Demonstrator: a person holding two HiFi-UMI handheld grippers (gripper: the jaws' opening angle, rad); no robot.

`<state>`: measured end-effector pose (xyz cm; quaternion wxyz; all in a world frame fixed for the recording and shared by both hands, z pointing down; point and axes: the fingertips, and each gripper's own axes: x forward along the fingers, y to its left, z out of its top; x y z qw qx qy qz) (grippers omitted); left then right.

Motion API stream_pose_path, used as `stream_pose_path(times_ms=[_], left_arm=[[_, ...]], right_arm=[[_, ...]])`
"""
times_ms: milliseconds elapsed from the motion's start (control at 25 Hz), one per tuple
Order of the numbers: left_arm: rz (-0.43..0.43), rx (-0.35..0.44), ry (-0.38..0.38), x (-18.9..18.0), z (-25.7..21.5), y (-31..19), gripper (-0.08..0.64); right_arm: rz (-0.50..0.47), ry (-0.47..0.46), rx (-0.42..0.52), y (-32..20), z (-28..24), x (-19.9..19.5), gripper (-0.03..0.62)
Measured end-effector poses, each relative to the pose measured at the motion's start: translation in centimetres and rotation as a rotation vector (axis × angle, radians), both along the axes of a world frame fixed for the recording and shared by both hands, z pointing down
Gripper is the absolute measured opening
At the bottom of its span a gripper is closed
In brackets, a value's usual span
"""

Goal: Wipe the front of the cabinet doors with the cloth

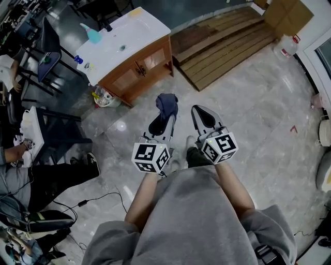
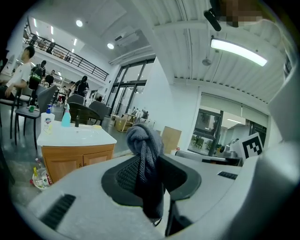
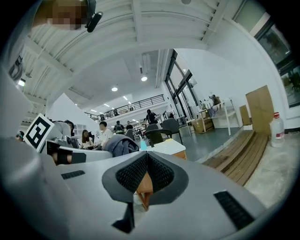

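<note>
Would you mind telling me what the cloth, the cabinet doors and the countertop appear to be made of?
The cloth looks like dark grey-blue knitted fabric: ribbed texture, soft folds. The cabinet doors seem to be warm brown wood or veneer with framed panels; the grain is too small to judge. The countertop is smooth, glossy white, perhaps ceramic or stone.

A turquoise spray bottle (image 1: 93, 34) is seen on the white surface (image 1: 139, 26) at far left. Plastic bottles (image 1: 105, 97) are clustered on the marble floor (image 1: 258, 119) below it. Wooden planks (image 1: 222, 44) are laid far right, with cardboard boxes (image 1: 287, 15) beyond them.
</note>
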<state>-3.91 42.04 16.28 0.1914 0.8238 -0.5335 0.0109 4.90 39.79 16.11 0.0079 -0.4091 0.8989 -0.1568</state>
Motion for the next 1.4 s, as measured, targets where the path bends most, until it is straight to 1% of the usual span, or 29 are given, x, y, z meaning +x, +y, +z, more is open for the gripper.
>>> stream_pose_path(times_ms=[320,480,640,800,920,1080,1400], left_arm=[[-0.037,-0.021,-0.037,1.8,0.2,-6.9,0.094],[-0.052,-0.037,-0.049,2.4,0.6,-9.6,0.094],[-0.061,-0.059,-0.059,2.2,1.3,-11.8,0.094],[-0.07,-0.072,-0.054,1.2,2.1,-14.1,0.094],[-0.062,-0.085,-0.048,0.4,3.0,-15.8,0.094],[-0.033,-0.104,-0.036,-1.1,4.2,-18.3,0.094],[0.043,-0.142,-0.015,-5.3,6.1,-24.2,0.094]], right_arm=[[-0.051,-0.029,-0.028,-7.3,0.7,1.3,0.011],[-0.058,-0.047,-0.05,-10.1,1.3,2.1,0.011],[-0.052,-0.06,-0.068,-12.6,1.9,2.6,0.011],[-0.042,-0.059,-0.091,-14.8,2.9,2.2,0.011],[-0.031,-0.054,-0.108,-16.2,3.7,1.5,0.011],[0.003,-0.043,-0.13,-18.7,4.7,0.3,0.011],[0.101,-0.031,-0.151,-23.5,5.4,-3.3,0.011]])
